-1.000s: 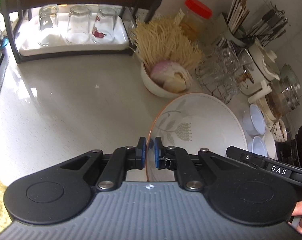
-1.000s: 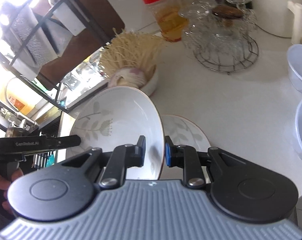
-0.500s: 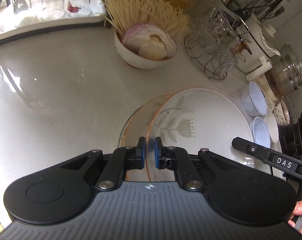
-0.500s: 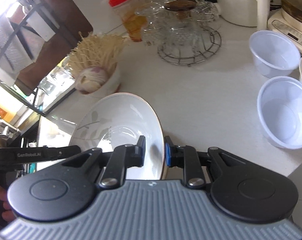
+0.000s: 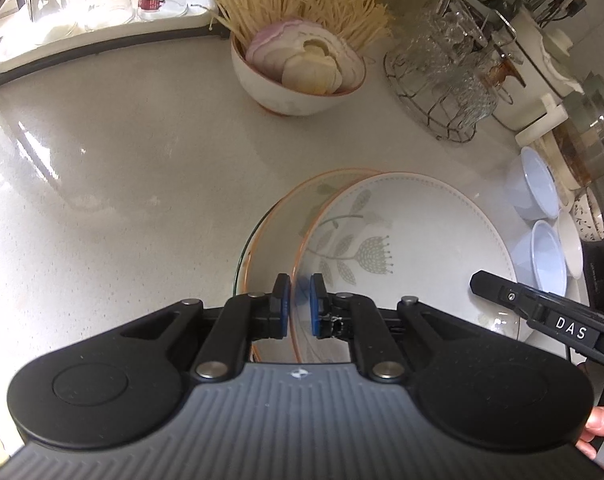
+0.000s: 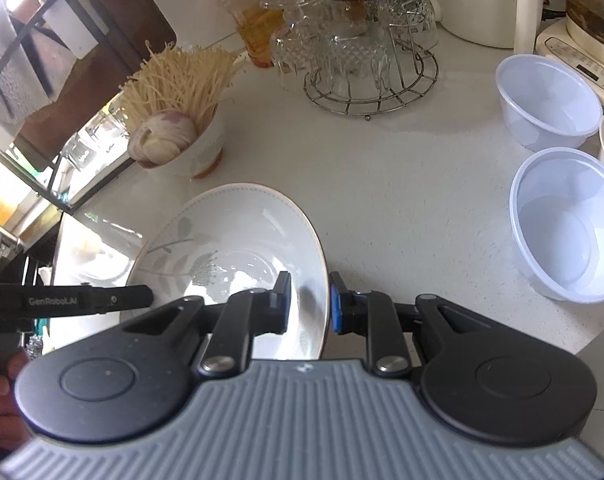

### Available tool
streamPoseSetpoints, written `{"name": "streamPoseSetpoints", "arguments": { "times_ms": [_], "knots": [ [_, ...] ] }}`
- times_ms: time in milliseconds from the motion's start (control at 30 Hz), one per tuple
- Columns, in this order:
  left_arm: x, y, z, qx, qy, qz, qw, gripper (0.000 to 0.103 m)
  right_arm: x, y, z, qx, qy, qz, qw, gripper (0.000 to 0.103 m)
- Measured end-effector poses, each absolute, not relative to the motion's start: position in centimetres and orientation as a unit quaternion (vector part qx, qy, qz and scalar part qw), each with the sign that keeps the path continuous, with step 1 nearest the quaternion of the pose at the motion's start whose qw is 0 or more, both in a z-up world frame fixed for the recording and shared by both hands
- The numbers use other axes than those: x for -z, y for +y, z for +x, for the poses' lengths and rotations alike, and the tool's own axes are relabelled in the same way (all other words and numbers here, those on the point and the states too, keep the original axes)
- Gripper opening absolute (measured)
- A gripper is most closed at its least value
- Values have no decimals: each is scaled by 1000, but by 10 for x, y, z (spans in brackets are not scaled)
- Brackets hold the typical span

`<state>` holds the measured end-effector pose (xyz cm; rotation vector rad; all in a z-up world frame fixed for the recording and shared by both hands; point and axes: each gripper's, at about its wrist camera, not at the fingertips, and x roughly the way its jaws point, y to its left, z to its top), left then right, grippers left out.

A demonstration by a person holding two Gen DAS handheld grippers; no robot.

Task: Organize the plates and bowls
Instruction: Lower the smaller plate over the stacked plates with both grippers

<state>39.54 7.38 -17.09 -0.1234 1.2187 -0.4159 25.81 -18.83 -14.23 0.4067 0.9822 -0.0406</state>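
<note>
A white plate (image 5: 413, 240) with a leaf print and orange rim is held over a second plate (image 5: 278, 232) of the same pattern that lies on the pale countertop (image 5: 122, 168), its edge showing at nine o'clock of the held one. The near rim of the upper plate is pinched by the left gripper (image 5: 300, 306), its blue pads drawn narrow on the thin edge. The opposite rim is clamped by the right gripper (image 6: 309, 300), one pad inside the plate and one outside. At twelve o'clock of the plates a bowl (image 5: 298, 92) of dried noodles and sliced onion is seen, and at one o'clock a wire rack (image 5: 441, 92) of glasses. Two translucent plastic bowls (image 6: 565, 224) are found at three o'clock, well apart from the plates
</note>
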Motion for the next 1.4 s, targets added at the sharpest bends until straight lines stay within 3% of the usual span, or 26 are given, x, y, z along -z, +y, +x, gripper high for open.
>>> {"name": "streamPoseSetpoints", "arguments": {
  "times_ms": [567, 1400],
  "knots": [
    [174, 72, 397, 178, 574, -41, 798, 12, 147, -182, 270, 12, 473, 171, 864, 22],
    [167, 102, 387, 185, 579, -106, 787, 17, 158, -171, 280, 6, 496, 168, 852, 25]
  ]
}}
